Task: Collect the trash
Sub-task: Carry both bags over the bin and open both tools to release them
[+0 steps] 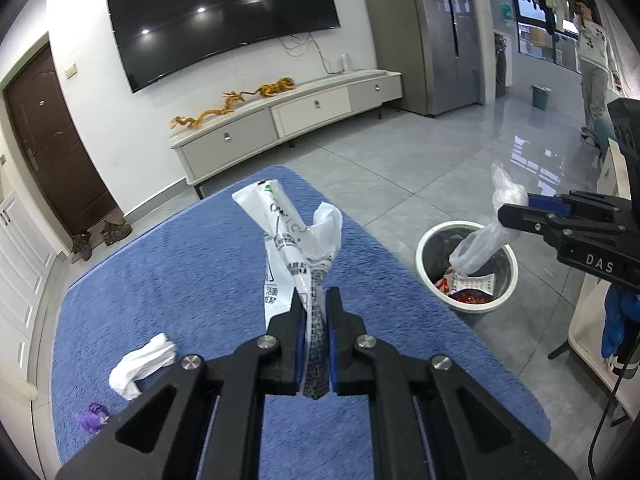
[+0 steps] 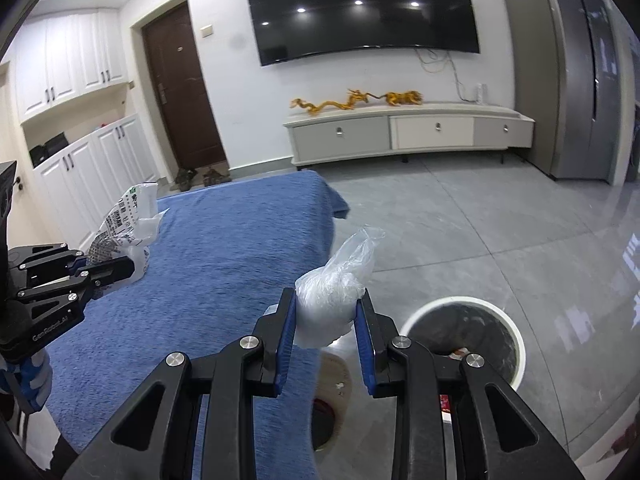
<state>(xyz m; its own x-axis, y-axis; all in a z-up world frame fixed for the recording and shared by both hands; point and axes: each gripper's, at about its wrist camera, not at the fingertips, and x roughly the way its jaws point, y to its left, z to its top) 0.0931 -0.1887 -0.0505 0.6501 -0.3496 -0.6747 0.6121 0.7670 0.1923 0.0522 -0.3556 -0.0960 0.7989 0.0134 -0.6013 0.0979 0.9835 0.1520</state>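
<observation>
My left gripper (image 1: 316, 300) is shut on a white printed plastic bag (image 1: 288, 232), held above the blue-covered table (image 1: 180, 272). From the right wrist view the same gripper (image 2: 120, 268) and its printed bag (image 2: 128, 216) appear at the left. My right gripper (image 2: 326, 300) is shut on a clear crumpled plastic bag (image 2: 332, 292), between the table edge and the round bin (image 2: 516, 340). In the left wrist view the right gripper (image 1: 508, 212) holds that clear bag (image 1: 484, 240) over the white-rimmed bin (image 1: 424, 248), which contains red wrappers (image 1: 468, 290).
A crumpled white tissue (image 1: 140, 364) and a small purple scrap (image 1: 93, 416) lie on the blue cover at the left. A TV cabinet (image 1: 288, 116) stands by the far wall. A person (image 1: 596, 68) stands at the far right on the grey tiled floor (image 2: 480, 220).
</observation>
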